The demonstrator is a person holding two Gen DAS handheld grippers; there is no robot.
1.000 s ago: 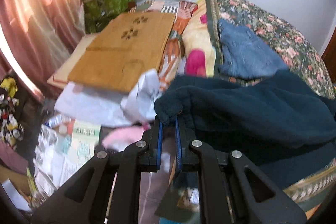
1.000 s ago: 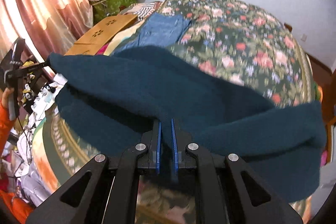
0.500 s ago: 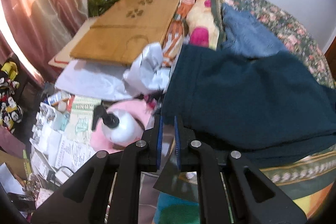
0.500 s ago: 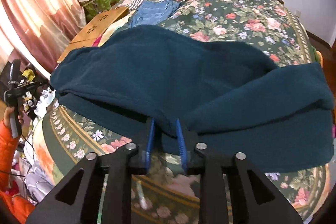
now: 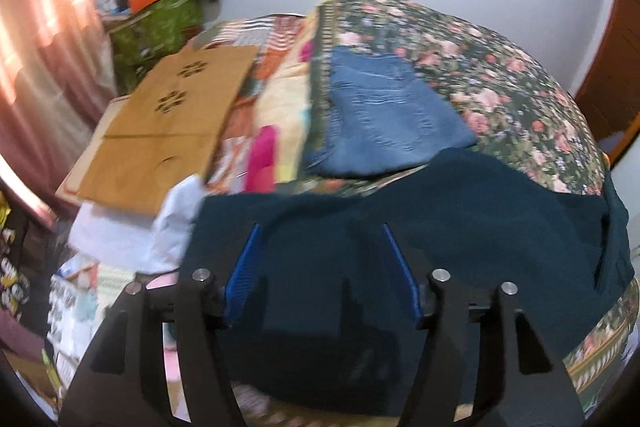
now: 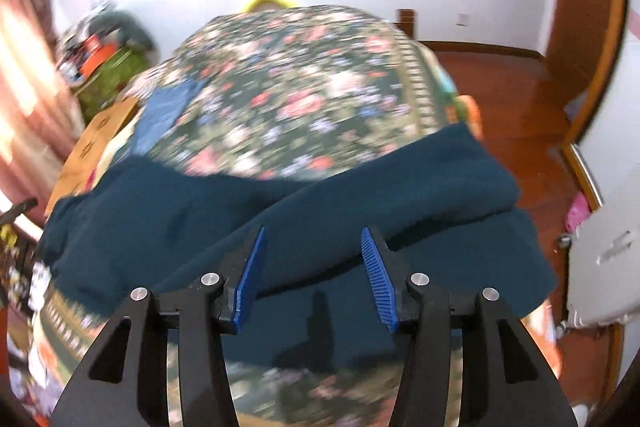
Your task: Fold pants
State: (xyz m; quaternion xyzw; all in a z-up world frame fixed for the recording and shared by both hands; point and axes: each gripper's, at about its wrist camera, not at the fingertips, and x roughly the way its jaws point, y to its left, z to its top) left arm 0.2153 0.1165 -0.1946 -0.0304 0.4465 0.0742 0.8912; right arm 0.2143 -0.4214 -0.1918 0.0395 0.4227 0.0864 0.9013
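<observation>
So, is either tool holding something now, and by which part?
Nothing is held. The left tool and right tool have just been opening, over the dark teal fleece pants.

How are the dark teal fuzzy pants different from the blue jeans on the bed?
The dark teal fleece pants are bigger and lie across the near edge of the flowery bedspread; the faded blue denim jeans are a smaller bundle further back. The teal pants look soft and plain; the jeans show stitching and creases. Both are folded and rest untouched.
</observation>
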